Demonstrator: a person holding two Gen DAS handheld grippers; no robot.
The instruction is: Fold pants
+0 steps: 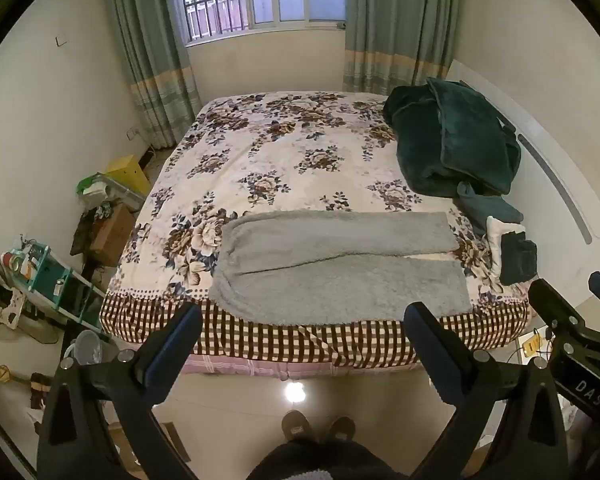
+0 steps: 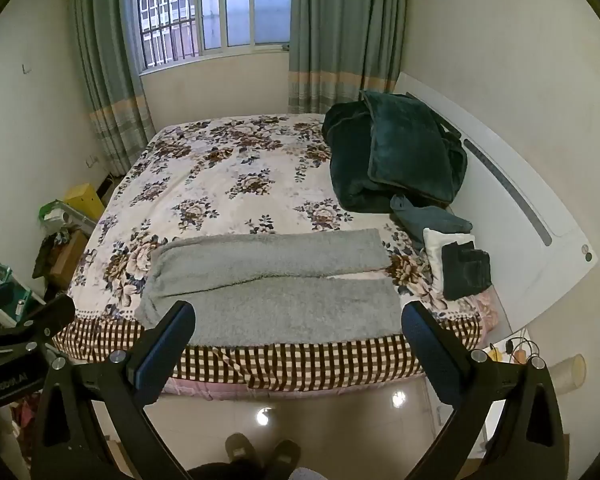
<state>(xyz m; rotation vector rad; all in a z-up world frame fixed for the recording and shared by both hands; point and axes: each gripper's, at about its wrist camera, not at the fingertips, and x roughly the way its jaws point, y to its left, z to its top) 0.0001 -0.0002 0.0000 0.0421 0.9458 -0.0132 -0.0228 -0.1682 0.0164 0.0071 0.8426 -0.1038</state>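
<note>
Grey fleecy pants (image 1: 336, 268) lie flat along the near edge of the bed, waist to the left, both legs stretched to the right with a narrow gap between them. They also show in the right wrist view (image 2: 272, 284). My left gripper (image 1: 302, 320) is open and empty, held above the floor just short of the bed's near edge. My right gripper (image 2: 298, 318) is open and empty, at the same distance from the bed. The right gripper also shows at the right edge of the left wrist view (image 1: 572, 292).
The bed has a floral cover (image 1: 268, 160) with a checked border. Dark green blankets (image 1: 452, 140) are piled at the back right. Folded clothes (image 1: 516, 256) sit right of the pants. A white headboard (image 2: 512, 200) stands at the right. Cluttered shelves (image 1: 52, 276) stand on the left.
</note>
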